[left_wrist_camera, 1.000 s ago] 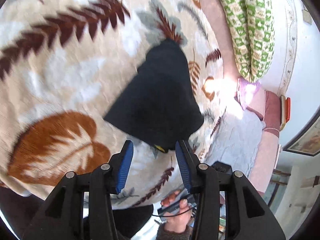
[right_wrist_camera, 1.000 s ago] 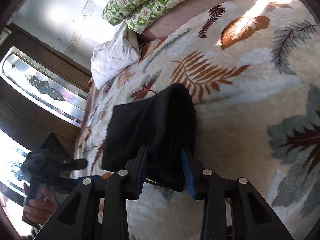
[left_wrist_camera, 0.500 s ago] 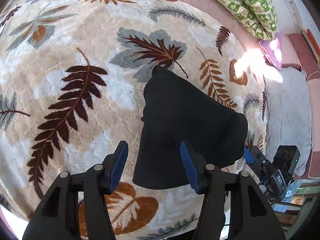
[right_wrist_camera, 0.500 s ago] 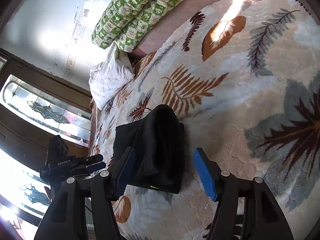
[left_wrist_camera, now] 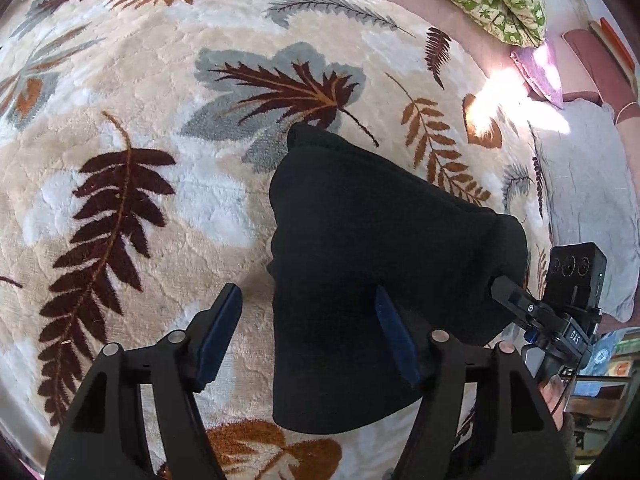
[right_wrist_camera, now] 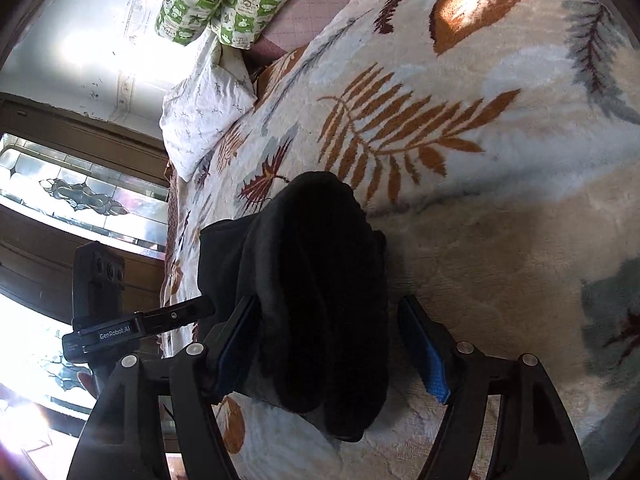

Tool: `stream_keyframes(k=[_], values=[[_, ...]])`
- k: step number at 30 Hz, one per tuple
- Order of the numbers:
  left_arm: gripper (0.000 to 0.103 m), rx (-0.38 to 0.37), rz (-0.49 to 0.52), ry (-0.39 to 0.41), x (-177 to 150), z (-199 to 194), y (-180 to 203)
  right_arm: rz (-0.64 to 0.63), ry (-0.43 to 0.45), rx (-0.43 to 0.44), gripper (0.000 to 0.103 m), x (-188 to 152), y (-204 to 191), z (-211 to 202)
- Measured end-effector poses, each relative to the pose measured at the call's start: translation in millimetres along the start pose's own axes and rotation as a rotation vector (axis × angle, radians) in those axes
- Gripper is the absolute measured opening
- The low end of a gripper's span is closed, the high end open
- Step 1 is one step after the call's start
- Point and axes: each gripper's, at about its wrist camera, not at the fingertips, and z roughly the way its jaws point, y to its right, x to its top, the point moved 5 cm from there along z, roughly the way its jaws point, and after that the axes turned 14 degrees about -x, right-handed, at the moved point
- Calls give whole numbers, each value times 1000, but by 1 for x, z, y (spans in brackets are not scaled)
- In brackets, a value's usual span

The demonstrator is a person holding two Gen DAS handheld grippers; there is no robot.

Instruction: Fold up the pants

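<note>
The left gripper is hanging wide open above the blanket, gripping nothing; its blue pads are standing well apart, one over bare blanket, the other over the near edge of the pants. The right gripper is also gaping wide with nothing clamped, its pads straddling the near end of the pants without visibly pressing them. The pants are lying as a dark folded bundle on the leaf-patterned blanket, near the bed's edge, between the two grippers. In the left view the right gripper is showing just beside the pants' far side; in the right view the left gripper is showing beyond them. Green pillows and a white pillow are lying at the bed's head.
</note>
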Motion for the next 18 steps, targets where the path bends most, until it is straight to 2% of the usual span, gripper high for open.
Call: stream_keyframes(k=[2, 4, 6, 7, 9, 11, 12, 14, 16, 18], values=[[79, -56, -42, -3, -1, 6, -5, 8, 0, 46, 76, 0, 4, 1], [87, -92, -36, 11, -1, 7, -2, -5, -12, 82, 76, 0, 5, 1], [87, -89, -9, 6, -3, 11, 4, -38, -23, 76, 70, -2, 4, 0], [87, -100, 11, -1, -5, 14, 8, -59, -22, 43, 62, -3, 4, 0], [77, -159, 32, -33, -11, 20, 21, -93, -12, -4, 54, -6, 3, 0], [57, -146, 73, -25, -15, 22, 31, -110, -12, -17, 40, -8, 2, 1], [51, -152, 77, -24, -16, 22, 32, -85, -11, 1, 39, -10, 3, 2], [37, -224, 12, -16, -16, 17, 24, -50, -8, 30, 37, -12, 4, 1], [34, -326, -77, -5, -17, 9, 15, -13, -6, 63, 35, -13, 7, 0], [34, -339, -90, 8, -20, 4, 15, 15, -1, 89, 34, -16, 10, -3]])
